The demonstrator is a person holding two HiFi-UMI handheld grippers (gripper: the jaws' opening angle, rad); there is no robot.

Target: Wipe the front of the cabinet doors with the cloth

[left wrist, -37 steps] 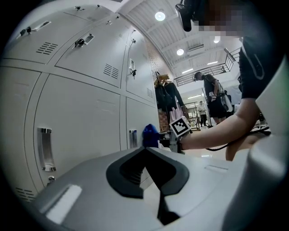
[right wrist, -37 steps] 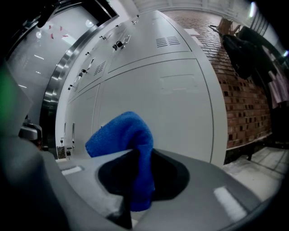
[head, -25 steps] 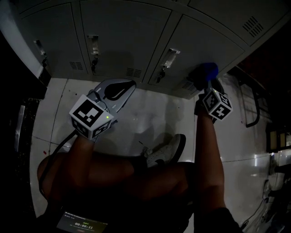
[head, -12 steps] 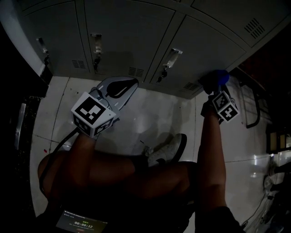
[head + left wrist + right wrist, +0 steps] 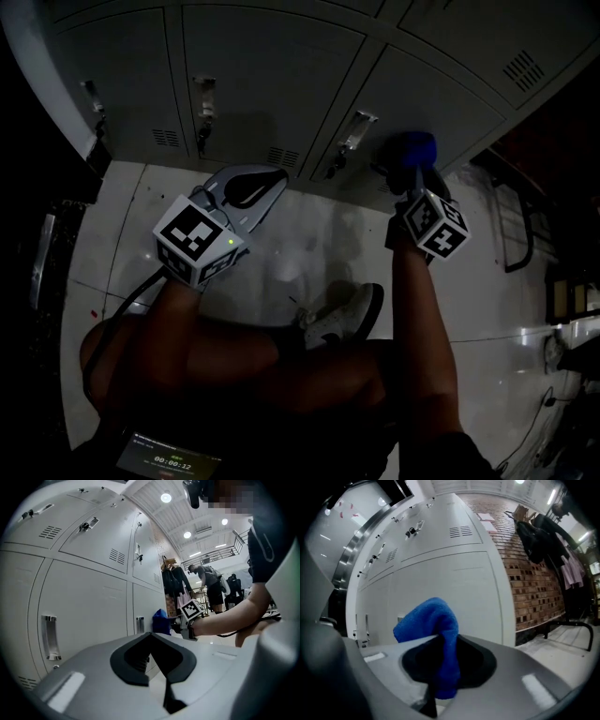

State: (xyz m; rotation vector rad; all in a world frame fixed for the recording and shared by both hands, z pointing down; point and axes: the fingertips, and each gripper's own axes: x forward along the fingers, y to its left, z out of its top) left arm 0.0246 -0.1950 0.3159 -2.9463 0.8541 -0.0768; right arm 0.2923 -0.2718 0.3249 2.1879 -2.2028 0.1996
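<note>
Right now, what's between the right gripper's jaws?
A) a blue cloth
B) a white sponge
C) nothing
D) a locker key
A: the right gripper view shows the blue cloth pinched in the right gripper, its bunched end sticking up out of the jaws in front of the cabinet doors.

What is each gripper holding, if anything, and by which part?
The right gripper pinches the blue cloth by a bunched fold; the rest bulges past the jaws. The left gripper, jaws together, holds nothing.
</note>
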